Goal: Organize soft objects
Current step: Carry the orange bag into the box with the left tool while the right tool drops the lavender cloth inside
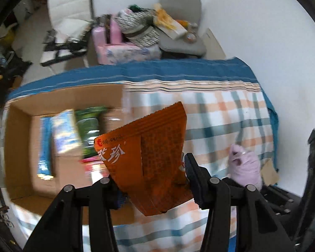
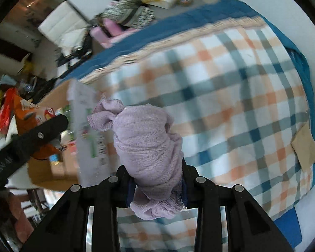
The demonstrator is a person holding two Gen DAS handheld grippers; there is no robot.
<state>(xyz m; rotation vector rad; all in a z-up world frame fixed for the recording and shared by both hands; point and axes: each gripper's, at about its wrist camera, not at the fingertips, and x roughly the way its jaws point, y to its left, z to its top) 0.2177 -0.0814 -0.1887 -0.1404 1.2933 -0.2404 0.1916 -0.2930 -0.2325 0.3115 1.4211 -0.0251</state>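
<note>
Left gripper [image 1: 155, 187]: jaws clamped on an orange snack packet [image 1: 149, 153] printed with white Chinese characters; the packet stands up between the black fingers, its crimped top edge uppermost, held clear above the checked blanket [image 1: 220, 113]. Right gripper [image 2: 157, 187]: jaws closed tight on a rolled lilac towel [image 2: 146, 145], which rises out of the fingers with a knotted end at its top and a frayed end hanging below the pads; the same towel [image 1: 244, 163] shows at the right of the left wrist view, beside the packet and apart from it. Cardboard box [image 1: 21, 130]: open, lying on the blanket to the left of the packet; holds a blue packet [image 1: 45, 145], a pale blue-and-white packet [image 1: 65, 130] and a green packet [image 1: 90, 130], all blurred. White printed flap [image 2: 88, 134]: stands just left of the towel in the right wrist view, print unreadable. Blanket: orange, teal and white plaid, over a blue cover [image 1: 157, 69]. Brown card piece [image 2: 306, 147]: flat on the blanket's right edge. Beyond the bed: pink storage box [image 1: 124, 48], striped grey cloth [image 1: 136, 27], white chair [image 1: 69, 10], grey chair [image 1: 182, 21] carrying clutter.
</note>
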